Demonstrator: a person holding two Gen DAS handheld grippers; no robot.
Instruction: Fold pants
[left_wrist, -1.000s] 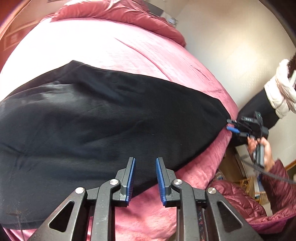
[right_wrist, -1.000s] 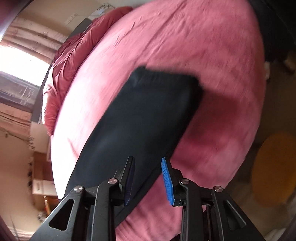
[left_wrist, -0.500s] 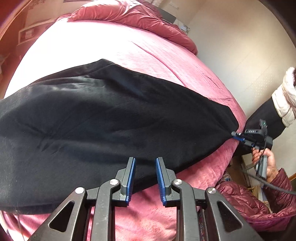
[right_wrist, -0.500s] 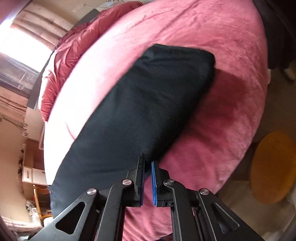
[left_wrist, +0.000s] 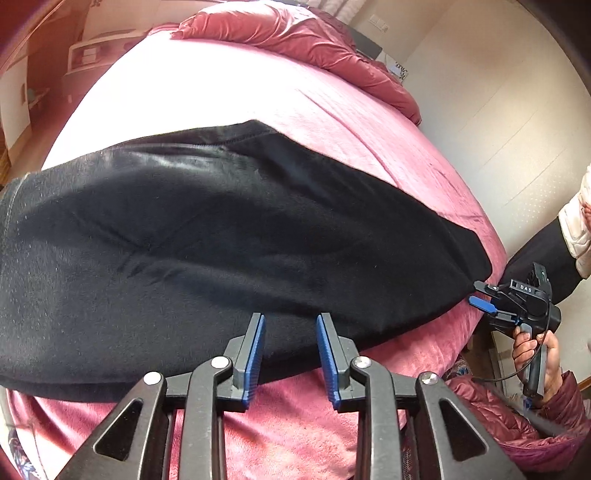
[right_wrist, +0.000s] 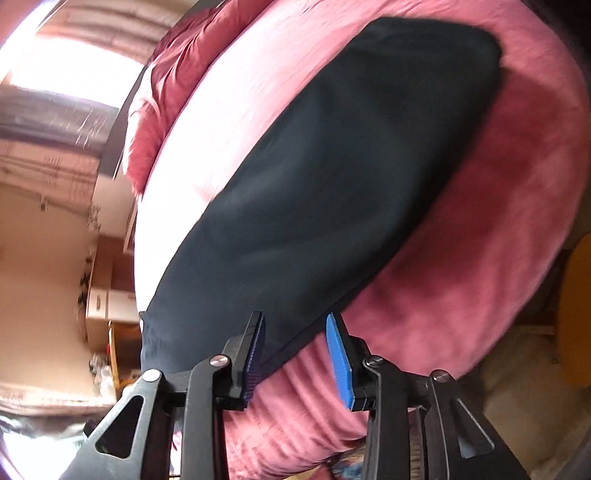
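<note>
The black pants (left_wrist: 236, 240) lie flat across the pink bed (left_wrist: 229, 92), stretched long, their near edge close to the side of the bed where the person stands. The cloth looks thick, soft and a little fuzzy; I judge it light, limp and not slippery, so it will sag and drag on the plush cover if it is lifted at one point only.

The left gripper (left_wrist: 290, 332) hovers over the near edge of the pants. Its jaws have just been opening and stand apart with only air between them. The right gripper (right_wrist: 295, 334) is at the leg end, beside the bed's edge. Its jaws have just been opening too; the cloth edge shows between them, but the pads do not press it.

A good hold, I think, is on the near edge, both layers together, one gripper at each end.
</note>
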